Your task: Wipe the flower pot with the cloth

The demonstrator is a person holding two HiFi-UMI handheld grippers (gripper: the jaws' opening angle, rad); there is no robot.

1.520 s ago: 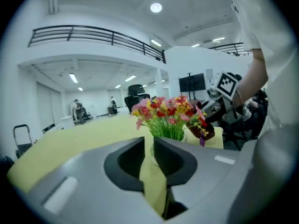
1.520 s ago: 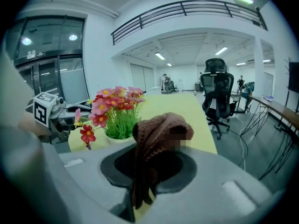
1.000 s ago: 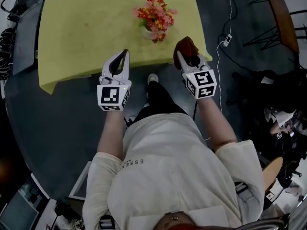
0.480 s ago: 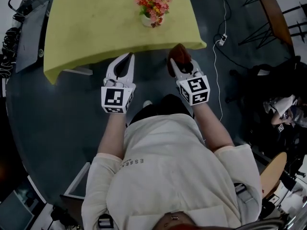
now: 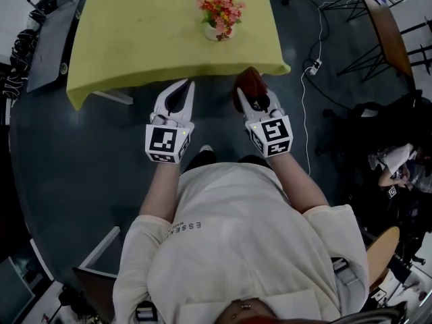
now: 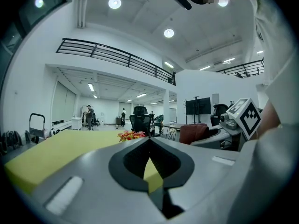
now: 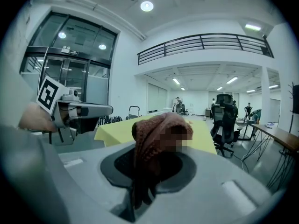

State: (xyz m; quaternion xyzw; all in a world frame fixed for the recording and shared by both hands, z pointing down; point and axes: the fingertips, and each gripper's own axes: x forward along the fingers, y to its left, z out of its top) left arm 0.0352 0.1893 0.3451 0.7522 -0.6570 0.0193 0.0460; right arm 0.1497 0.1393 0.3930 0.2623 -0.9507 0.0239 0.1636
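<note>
Now: both grippers sit just short of the near edge of the table [image 5: 121, 46], side by side, over the dark floor [image 5: 67, 181].

Left gripper [image 5: 185, 86]: jaws closed tip to tip, with nothing between them. Only the yellow tabletop shows through the diamond-shaped opening behind the tips.

Right gripper [image 5: 251, 94]: jaws clamped on the cloth [image 7: 156, 129], a reddish-brown knitted piece. It is bunched above the jaw tips and hangs down between them in a dark fold.

Flower pot [image 5: 212, 34]: small, white and upright on the yellow tabletop, holding red, orange and pink flowers [image 5: 220, 11]. It stands ahead of both grippers and well apart from each, roughly on the line running forward between them. In the left gripper view the flowers sit just above the closed tips, slightly to their left. In the right gripper view the bunched cloth hides the pot. The cloth is not touching the pot.

The right gripper's marker cube [image 6: 246, 118] shows to the right of the left jaws.
</note>
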